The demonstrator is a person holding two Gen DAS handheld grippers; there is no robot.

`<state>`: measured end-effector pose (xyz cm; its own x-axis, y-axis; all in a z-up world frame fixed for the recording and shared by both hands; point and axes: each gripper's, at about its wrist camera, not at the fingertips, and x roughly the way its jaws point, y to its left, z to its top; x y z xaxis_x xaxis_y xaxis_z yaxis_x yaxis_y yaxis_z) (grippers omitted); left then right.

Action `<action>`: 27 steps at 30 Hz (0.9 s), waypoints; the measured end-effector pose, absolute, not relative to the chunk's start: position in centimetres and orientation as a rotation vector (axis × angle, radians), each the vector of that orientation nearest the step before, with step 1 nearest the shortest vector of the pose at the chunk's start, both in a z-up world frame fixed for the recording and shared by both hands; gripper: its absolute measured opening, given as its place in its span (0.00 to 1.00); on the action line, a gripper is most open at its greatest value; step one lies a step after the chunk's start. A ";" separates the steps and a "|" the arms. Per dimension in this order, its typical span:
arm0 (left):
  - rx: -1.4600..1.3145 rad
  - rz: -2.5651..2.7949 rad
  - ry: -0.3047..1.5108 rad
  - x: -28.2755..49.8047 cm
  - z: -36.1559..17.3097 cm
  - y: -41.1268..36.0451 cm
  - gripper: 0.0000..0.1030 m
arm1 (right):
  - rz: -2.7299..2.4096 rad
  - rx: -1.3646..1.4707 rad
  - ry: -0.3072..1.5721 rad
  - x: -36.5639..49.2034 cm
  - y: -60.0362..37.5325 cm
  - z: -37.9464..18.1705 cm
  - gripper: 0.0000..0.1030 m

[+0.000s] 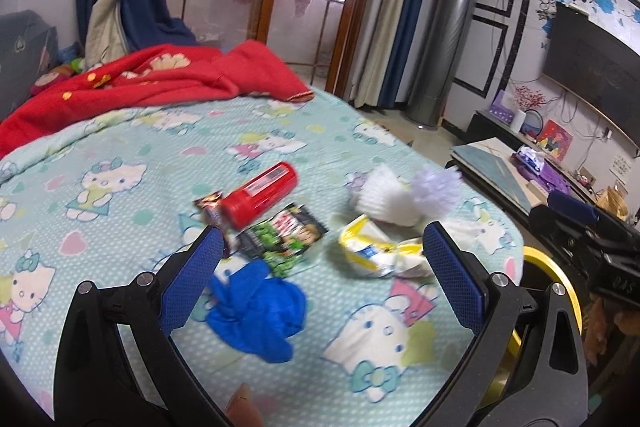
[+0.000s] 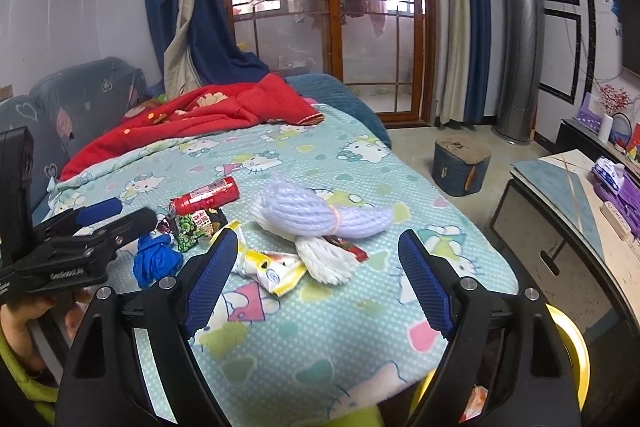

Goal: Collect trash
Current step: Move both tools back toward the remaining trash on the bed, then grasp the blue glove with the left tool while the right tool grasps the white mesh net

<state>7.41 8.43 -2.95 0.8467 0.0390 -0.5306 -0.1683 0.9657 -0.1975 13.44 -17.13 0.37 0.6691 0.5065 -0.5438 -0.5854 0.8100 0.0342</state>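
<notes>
a: bedroom, with a bed [image 2: 340, 327] under a cat-print sheet. what sits nearest?

b: both grippers hover over its near end. the left gripper [image 1: 320, 259] has its jaws spread wide with nothing between the pads; the right gripper [image 2: 316, 275] also stands wide and empty.

a: and the trash, taking the red can [image 1: 260, 195] as the marker?

b: nearest, in front of the can, a crumpled blue glove [image 1: 256, 311]. just before the can lies a dark green snack wrapper [image 1: 284, 231], with a small dark wrapper [image 1: 210, 207] touching the can's cap end. right of the can, a yellow and white packet [image 1: 372, 247], then white and lilac foam netting [image 2: 320, 215].

a: beyond the can?

b: a red blanket [image 2: 208, 115], then curtains [image 2: 200, 27] and a glazed wooden door [image 2: 320, 7].
</notes>
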 end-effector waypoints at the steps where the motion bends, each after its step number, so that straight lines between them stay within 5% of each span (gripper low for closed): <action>1: -0.246 0.114 0.561 7.5 -3.2 8.7 0.89 | 0.618 -0.157 0.568 13.6 -16.8 0.2 0.79; 23: -0.388 0.127 0.732 8.5 -8.0 11.7 0.89 | 0.592 -0.348 0.672 19.8 -9.1 -4.2 0.82; 27: -0.397 0.125 0.746 8.6 -8.3 11.8 0.82 | 0.608 -0.305 0.705 20.2 -9.5 -4.8 0.65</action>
<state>8.63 11.82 -8.26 0.7306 -0.0291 -0.6822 -0.2499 0.9184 -0.3068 20.22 -9.47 -4.78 0.6001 0.4165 -0.6829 -0.6146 0.7865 -0.0604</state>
